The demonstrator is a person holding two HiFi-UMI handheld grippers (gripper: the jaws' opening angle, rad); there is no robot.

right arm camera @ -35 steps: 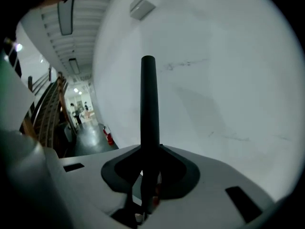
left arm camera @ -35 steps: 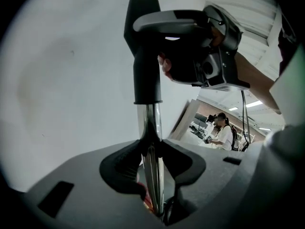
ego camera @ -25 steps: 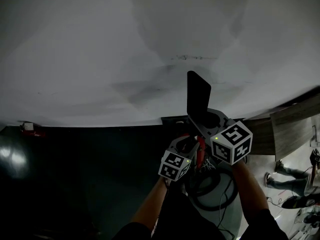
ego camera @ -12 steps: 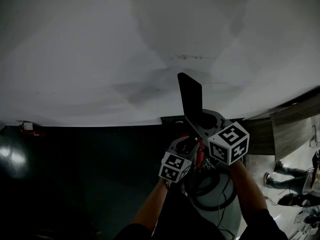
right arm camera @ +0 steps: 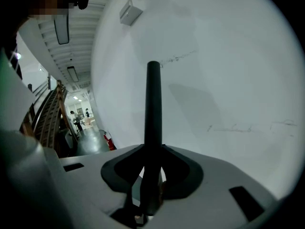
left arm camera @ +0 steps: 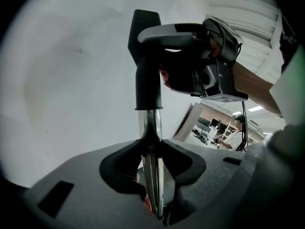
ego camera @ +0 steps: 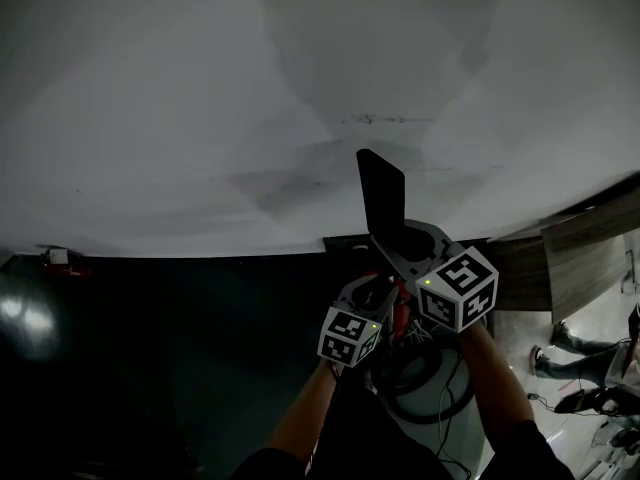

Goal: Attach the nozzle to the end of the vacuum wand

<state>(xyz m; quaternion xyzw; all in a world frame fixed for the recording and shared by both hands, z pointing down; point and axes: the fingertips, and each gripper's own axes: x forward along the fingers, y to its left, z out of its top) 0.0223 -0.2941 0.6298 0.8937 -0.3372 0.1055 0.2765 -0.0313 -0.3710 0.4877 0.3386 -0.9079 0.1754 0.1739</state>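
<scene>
In the left gripper view a shiny metal vacuum wand (left arm camera: 151, 142) runs up between the jaws of my left gripper (left arm camera: 153, 175), which is shut on it. A black nozzle (left arm camera: 146, 66) sits over the wand's upper end. My right gripper (left arm camera: 202, 63) holds that nozzle from the right. In the right gripper view the nozzle (right arm camera: 153, 113) stands between the jaws of the right gripper (right arm camera: 151, 180); they are opening, with the pads still against it. In the head view the nozzle (ego camera: 381, 194) rises above the right gripper (ego camera: 402, 246), and the left gripper (ego camera: 374, 290) sits just below.
A white wall (ego camera: 200, 118) fills the background. A coiled black vacuum hose (ego camera: 432, 380) lies by my arms over a dark floor (ego camera: 150, 368). A person's legs (ego camera: 575, 356) stand at the far right beside wooden panels (ego camera: 585, 258). A red extinguisher (right arm camera: 107, 140) stands down the corridor.
The nozzle and the right gripper have shifted a little to the left since a second ago, then held still. The left gripper has stayed put.
</scene>
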